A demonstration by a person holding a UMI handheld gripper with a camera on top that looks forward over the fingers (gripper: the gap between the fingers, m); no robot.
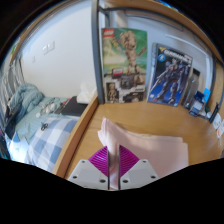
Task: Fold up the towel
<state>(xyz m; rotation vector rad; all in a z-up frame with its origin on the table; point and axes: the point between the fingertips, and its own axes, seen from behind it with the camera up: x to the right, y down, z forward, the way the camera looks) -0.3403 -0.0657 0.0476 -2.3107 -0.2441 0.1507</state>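
On wooden table (190,140): one towel (150,148), corner clamped in gripper (112,160); two boxes behind.
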